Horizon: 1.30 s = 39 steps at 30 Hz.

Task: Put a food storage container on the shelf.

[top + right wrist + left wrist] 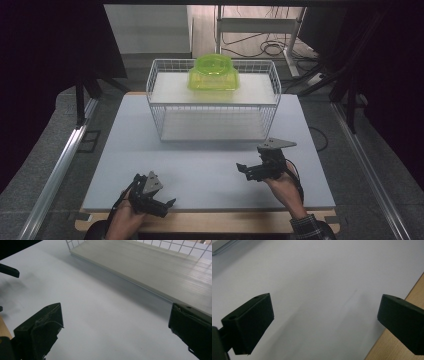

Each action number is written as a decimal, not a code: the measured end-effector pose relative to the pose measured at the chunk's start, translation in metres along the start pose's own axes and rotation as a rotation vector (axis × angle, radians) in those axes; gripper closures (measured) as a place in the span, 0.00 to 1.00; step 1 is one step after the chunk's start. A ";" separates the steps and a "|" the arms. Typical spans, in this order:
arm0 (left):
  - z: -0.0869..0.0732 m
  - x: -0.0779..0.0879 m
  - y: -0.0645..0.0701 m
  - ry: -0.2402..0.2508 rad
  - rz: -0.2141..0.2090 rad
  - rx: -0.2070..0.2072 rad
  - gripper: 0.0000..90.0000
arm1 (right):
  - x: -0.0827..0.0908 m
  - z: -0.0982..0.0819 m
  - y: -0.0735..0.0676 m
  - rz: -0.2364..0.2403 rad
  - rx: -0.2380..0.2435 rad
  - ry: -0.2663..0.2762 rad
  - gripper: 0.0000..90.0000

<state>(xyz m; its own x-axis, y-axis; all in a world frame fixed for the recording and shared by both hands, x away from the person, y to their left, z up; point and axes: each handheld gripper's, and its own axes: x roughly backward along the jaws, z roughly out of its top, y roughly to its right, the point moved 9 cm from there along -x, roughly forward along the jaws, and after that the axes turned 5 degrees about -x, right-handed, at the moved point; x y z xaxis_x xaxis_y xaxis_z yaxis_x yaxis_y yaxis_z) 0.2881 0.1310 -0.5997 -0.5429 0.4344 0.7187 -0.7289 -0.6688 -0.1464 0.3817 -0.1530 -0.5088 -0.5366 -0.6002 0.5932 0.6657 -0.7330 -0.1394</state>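
Both grippers rest low over the near edge of the table [210, 165], jaws spread wide and empty: the left gripper [159, 204] by the front edge, the right gripper [246, 170] nearer the wire rack [155, 87]. Well apart, the green container [213, 73] sits on the rack's upper shelf, likely the next target.

Two claws [167, 204] [242, 168], one rack [213, 104], one green container [213, 73]

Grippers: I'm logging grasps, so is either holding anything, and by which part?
Nothing is held: left gripper and right gripper are both open over the table.
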 end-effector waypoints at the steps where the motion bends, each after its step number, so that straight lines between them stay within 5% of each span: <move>1: 0.000 0.000 0.000 -0.002 0.000 -0.002 0.01 | 0.002 -0.002 0.001 -0.004 -0.001 0.002 0.00; 21: -0.001 -0.001 0.000 -0.003 0.005 0.000 0.00 | 0.016 -0.032 0.019 -0.054 -0.018 -0.004 0.00; 39: -0.001 -0.001 0.000 -0.007 0.008 -0.004 0.00 | 0.014 -0.067 0.031 -0.090 -0.041 -0.064 0.00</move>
<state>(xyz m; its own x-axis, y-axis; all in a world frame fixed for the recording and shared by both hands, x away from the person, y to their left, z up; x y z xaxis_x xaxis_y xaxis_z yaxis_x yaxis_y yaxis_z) 0.2886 0.1313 -0.6012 -0.5460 0.4244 0.7224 -0.7259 -0.6702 -0.1549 0.3597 -0.2059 -0.5579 -0.5581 -0.5104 0.6542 0.5938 -0.7964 -0.1147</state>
